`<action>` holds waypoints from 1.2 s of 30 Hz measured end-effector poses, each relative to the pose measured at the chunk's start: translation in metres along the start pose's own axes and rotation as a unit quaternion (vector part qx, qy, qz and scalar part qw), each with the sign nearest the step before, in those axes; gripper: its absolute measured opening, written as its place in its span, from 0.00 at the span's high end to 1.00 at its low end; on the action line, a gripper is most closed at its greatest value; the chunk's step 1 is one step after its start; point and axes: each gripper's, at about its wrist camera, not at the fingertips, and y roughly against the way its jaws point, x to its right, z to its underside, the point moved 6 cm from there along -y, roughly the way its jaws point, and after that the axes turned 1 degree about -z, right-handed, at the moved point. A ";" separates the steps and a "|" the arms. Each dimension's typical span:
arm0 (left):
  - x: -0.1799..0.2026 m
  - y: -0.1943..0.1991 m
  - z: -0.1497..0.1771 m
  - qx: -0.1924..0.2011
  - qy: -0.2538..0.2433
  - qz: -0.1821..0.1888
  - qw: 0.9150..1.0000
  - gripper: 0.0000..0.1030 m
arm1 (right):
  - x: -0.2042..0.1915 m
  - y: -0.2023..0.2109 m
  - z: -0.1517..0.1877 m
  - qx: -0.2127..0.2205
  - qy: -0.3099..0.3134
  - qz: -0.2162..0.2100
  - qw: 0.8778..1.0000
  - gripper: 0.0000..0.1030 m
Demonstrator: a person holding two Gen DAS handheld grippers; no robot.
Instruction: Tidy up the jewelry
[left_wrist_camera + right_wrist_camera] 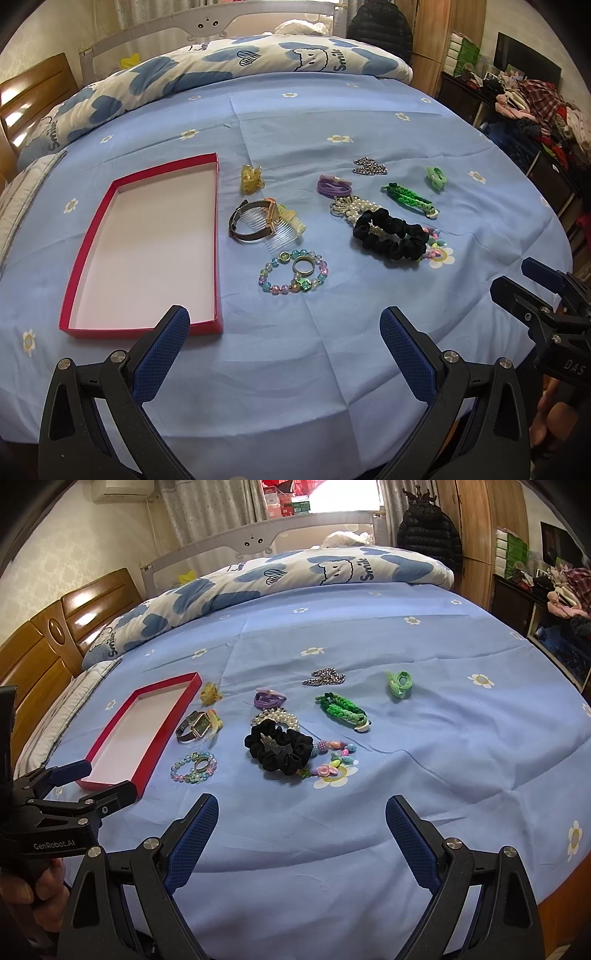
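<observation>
Left gripper [285, 325]: jaws spread wide, holding nothing, hovering over the bed sheet just in front of the near corner of the box. Right gripper [302, 814]: jaws likewise spread wide and empty, above bare sheet in front of the scrunchie.

Box [92, 277]: shallow, red walls, white inside, no contents, lying at the left of the jewelry.

Items on the sheet, all outside the box, nearest first:
- Bead bracelet [293, 271], pastel glassy beads, with a metal ring [303, 266] lying inside its loop.
- Watch [253, 219], metal band, gold-toned case, resting on a clear hair comb [284, 230] with a yellow-green top.
- Black scrunchie [389, 234], partly over a pearl bracelet [351, 208] and beside a string of colourful plastic beads [334, 760].
- Yellow hair claw [252, 179], just beside the far corner of the box.
- Purple hair ties [332, 184], bundled.
- Green braided band [408, 199], light and dark strands.
- Silver chain [369, 167], bunched.
- Light green hair tie [436, 178], farthest right, apart from the rest.

Bed sheet [332, 362]: light blue with small daisy prints, creased. A folded quilt [229, 66], white with blue hearts and the word "Smile", lies along the far side. Wooden headboard [44, 642] at left; a wardrobe [476, 524] and a pile of clothes [543, 110] at right.
</observation>
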 end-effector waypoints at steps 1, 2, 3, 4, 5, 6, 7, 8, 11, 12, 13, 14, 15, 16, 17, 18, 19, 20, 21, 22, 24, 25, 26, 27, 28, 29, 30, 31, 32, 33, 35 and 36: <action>0.000 0.000 0.000 0.000 0.000 0.000 1.000 0.00 | 0.000 0.000 0.000 0.000 0.000 -0.001 1.000 0.09; 0.000 0.000 0.000 -0.001 0.001 0.002 1.000 0.00 | 0.000 0.001 -0.001 0.000 0.000 -0.001 1.000 0.09; 0.000 0.000 0.000 -0.002 0.001 0.004 1.000 0.00 | 0.000 0.001 -0.001 0.000 0.000 -0.001 1.000 0.09; 0.000 0.000 0.000 -0.002 0.001 0.003 1.000 0.00 | 0.000 0.001 -0.001 0.000 0.000 -0.002 1.000 0.09; 0.000 0.000 -0.001 -0.002 0.001 0.002 1.000 0.00 | 0.000 0.001 -0.001 0.000 0.000 -0.003 1.000 0.09; 0.000 0.001 -0.001 -0.001 0.000 0.002 1.000 0.00 | 0.000 0.001 -0.001 0.000 0.000 -0.003 1.000 0.09; -0.001 0.001 -0.002 -0.001 0.001 0.002 1.000 0.00 | 0.000 0.001 -0.002 0.000 0.000 -0.004 1.000 0.09; -0.001 0.001 -0.003 -0.001 0.001 0.002 1.000 0.00 | 0.000 0.001 -0.002 0.001 0.000 -0.004 1.000 0.09; 0.001 -0.001 0.000 -0.002 0.000 0.002 1.000 0.00 | 0.000 0.001 -0.002 0.000 -0.001 -0.005 1.000 0.09; 0.001 -0.001 0.000 -0.002 0.000 0.002 1.000 0.00 | 0.000 0.001 -0.002 0.000 -0.001 -0.005 1.000 0.09; 0.000 -0.001 -0.001 -0.003 0.000 0.001 1.000 0.00 | 0.000 0.001 -0.002 0.000 -0.001 -0.005 1.000 0.09; 0.002 -0.002 0.001 -0.003 0.001 0.002 1.000 0.00 | 0.000 0.001 -0.002 0.000 -0.001 -0.005 1.000 0.09; 0.001 -0.002 0.000 -0.003 0.001 0.002 1.000 0.00 | 0.000 0.001 -0.002 0.000 -0.002 -0.006 1.000 0.09; 0.001 -0.002 0.000 -0.002 0.001 0.002 1.000 0.00 | 0.000 0.001 -0.002 0.000 -0.002 -0.005 1.000 0.09; 0.001 -0.002 0.000 -0.003 0.001 0.003 1.000 0.00 | 0.000 0.001 -0.002 -0.001 -0.002 -0.006 1.000 0.09; 0.002 -0.002 0.000 -0.003 0.001 0.003 1.000 0.00 | 0.000 0.000 -0.002 -0.001 -0.003 -0.006 1.000 0.09; 0.002 -0.002 0.001 -0.004 0.001 0.002 1.000 0.00 | 0.000 0.000 -0.002 -0.001 -0.003 -0.006 1.000 0.09; 0.002 -0.003 0.001 -0.004 0.001 0.003 1.000 0.00 | 0.000 0.000 -0.002 -0.001 -0.003 -0.005 1.000 0.09; 0.002 -0.005 0.001 -0.005 0.001 0.003 1.000 0.00 | 0.000 0.000 -0.002 -0.002 -0.003 -0.005 1.000 0.09; 0.002 -0.006 0.001 -0.006 0.002 0.004 1.000 0.00 | 0.000 0.000 -0.002 -0.001 -0.003 -0.006 1.000 0.09; 0.002 -0.007 0.001 -0.008 0.002 0.003 1.000 0.00 | 0.000 0.000 -0.001 -0.002 -0.003 -0.007 1.000 0.09; 0.002 -0.008 0.001 -0.009 0.002 0.005 1.000 0.00 | 0.000 0.000 -0.001 -0.002 -0.004 -0.007 1.000 0.09; 0.002 -0.009 0.001 -0.009 0.003 0.005 1.000 0.00 | 0.002 -0.003 -0.001 -0.003 -0.004 -0.007 1.000 0.09; 0.002 -0.010 0.000 -0.010 0.004 0.006 1.000 0.00 | 0.002 -0.003 0.000 -0.004 -0.006 -0.008 1.000 0.09; 0.002 -0.011 0.000 -0.010 0.003 0.006 1.000 0.00 | 0.003 -0.005 0.000 -0.004 -0.007 -0.008 1.000 0.09; 0.003 -0.012 0.000 -0.011 0.003 0.007 1.000 0.00 | 0.004 -0.006 0.001 -0.005 -0.008 -0.009 1.000 0.09; 0.003 -0.013 0.000 -0.012 0.002 0.008 1.000 0.00 | 0.005 -0.007 0.001 -0.005 -0.010 -0.009 1.000 0.09; 0.004 -0.015 -0.001 -0.013 0.002 0.010 1.000 0.00 | 0.006 -0.008 0.001 -0.006 -0.011 -0.009 1.000 0.09; 0.005 -0.016 -0.001 -0.014 0.002 0.013 1.000 0.00 | 0.007 -0.009 0.001 -0.007 -0.012 -0.009 1.000 0.09; 0.005 -0.018 -0.002 -0.015 0.002 0.017 1.000 0.00 | 0.009 -0.010 0.002 -0.007 -0.014 -0.010 1.000 0.09; 0.008 -0.022 -0.004 -0.018 0.001 0.023 1.000 0.00 | 0.012 -0.013 0.002 -0.009 -0.018 -0.012 1.000 0.09; 0.008 -0.023 -0.004 -0.020 0.001 0.025 0.999 0.00 | 0.014 -0.015 0.002 -0.010 -0.020 -0.012 1.000 0.09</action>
